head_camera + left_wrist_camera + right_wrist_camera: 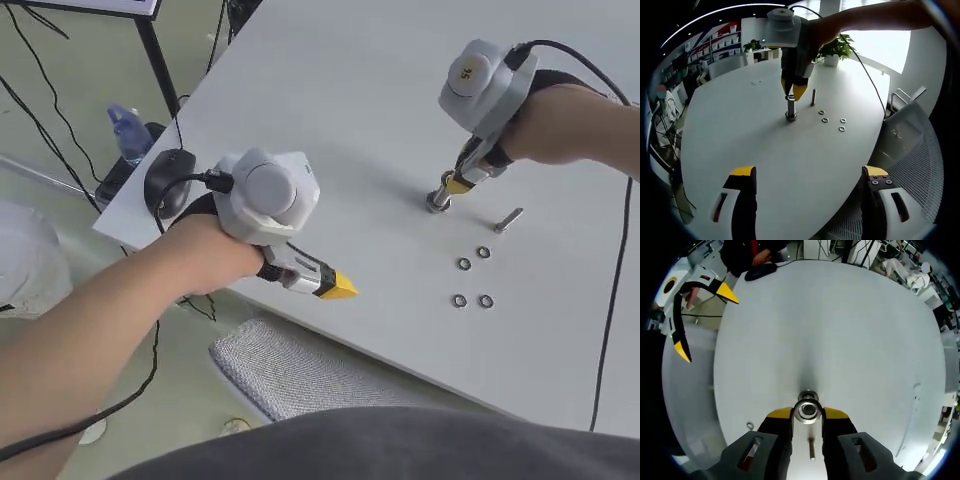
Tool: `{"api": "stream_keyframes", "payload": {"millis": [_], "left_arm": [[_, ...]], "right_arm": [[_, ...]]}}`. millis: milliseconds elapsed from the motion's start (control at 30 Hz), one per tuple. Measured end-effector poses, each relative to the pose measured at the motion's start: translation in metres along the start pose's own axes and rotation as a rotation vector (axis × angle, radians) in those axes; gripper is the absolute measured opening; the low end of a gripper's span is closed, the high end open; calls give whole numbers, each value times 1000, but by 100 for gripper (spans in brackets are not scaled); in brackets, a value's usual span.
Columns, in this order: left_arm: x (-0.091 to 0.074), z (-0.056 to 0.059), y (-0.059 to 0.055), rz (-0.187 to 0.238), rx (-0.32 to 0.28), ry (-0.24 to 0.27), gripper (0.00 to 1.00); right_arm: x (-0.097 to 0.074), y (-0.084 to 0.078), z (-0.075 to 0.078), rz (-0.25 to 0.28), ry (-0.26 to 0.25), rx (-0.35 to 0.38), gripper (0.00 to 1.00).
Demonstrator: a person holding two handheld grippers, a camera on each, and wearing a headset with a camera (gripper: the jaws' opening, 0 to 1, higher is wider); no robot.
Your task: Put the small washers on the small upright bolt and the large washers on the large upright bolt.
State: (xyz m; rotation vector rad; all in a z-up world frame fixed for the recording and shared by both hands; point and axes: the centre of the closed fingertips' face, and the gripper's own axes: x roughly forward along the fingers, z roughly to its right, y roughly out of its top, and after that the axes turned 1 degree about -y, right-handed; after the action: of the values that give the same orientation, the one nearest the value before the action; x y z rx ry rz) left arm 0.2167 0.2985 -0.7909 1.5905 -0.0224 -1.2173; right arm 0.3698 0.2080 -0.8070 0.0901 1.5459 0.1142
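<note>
- Left gripper (809, 171) is closest. It hangs by the table (330, 120) edge, well apart from the large bolt (438, 200). Its jaws are wide apart and hold nothing.
- Right gripper (459, 185) sits right on top of the large bolt. Its jaws are pinched in on a large washer (807, 410). The ring is at the bolt's tip.
- The large bolt stands up straight. It looks like there are more rings round its foot.
- The small bolt (508, 220) is just beside the large bolt, on the side away from the left gripper. In the left gripper view it looks upright and bare.
- Four small washers (464, 264) lie flat near the large bolt, a bit nearer the person than the small bolt is. None is on a bolt.
- The step now seems to be getting the ring's hole over the bolt tip and then letting go.
- What could go wrong:
  - If the ring is tilted, it may catch on the thread and hang there.
  - If the jaws open while the hole is off centre, the ring may drop, roll in with the small washers, or go off the table.
  - A push from the side could tip the large bolt, since nothing seems to hold it down.
  - When it lifts away, the right gripper could bump the small bolt, because that stands so close.
</note>
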Motion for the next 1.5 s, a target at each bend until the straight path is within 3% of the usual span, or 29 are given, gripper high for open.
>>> {"api": "stream_keyframes", "payload": {"millis": [800, 1500], "left_arm": [[-2, -1, 4, 7, 4, 1, 85], [-3, -1, 8, 7, 17, -13, 84]], "right_arm": [[24, -3, 10, -21, -7, -10, 21], [46, -7, 4, -38, 1, 6, 21]]}}
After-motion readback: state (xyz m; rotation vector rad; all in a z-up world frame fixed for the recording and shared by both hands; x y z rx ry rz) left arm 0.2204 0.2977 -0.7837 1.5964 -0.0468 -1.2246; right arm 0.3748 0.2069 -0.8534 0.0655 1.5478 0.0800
